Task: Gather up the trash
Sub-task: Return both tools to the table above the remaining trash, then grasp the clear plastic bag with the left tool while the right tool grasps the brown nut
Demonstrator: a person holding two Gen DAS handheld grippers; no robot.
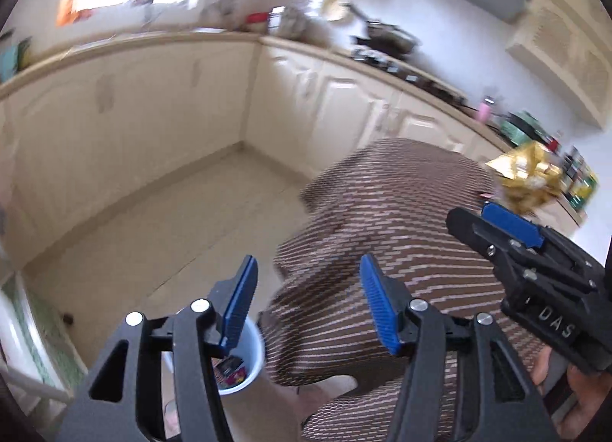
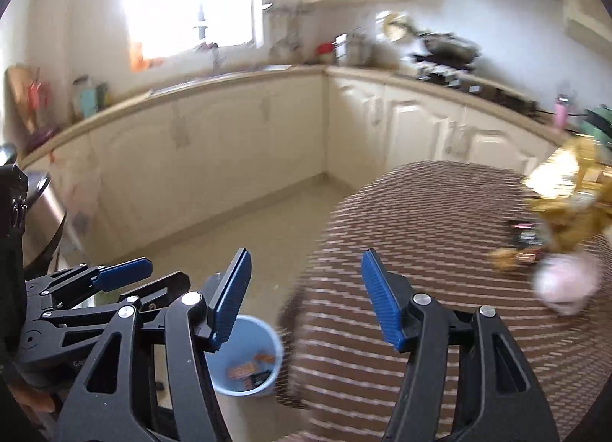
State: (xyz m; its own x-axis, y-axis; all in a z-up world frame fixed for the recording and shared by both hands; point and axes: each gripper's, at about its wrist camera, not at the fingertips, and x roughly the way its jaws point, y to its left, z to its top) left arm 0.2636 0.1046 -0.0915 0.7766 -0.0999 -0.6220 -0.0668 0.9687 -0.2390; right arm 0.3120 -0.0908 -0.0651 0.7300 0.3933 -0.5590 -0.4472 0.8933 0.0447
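Observation:
My left gripper (image 1: 308, 266) is open with nothing between its blue pads, above the edge of a round table with a brown striped cloth (image 1: 382, 220). My right gripper (image 2: 306, 256) is also open and empty over the same cloth (image 2: 440, 220). A pale blue bin (image 1: 250, 358) stands on the floor beside the table, with a few wrappers in it (image 2: 248, 369). On the table's far right lie a crumpled gold wrapper (image 2: 566, 189), dark wrappers (image 2: 526, 237) and a pink wad (image 2: 566, 281). The gold wrapper (image 1: 528, 174) shows past the right gripper (image 1: 470, 214).
Cream cabinets and a worktop (image 2: 267, 72) run round the room, with a pan on the hob (image 2: 447, 46) and a bright window behind the sink. A steel bin (image 2: 42, 212) stands at the left. Beige floor tiles (image 1: 172, 220) lie between the table and the cabinets.

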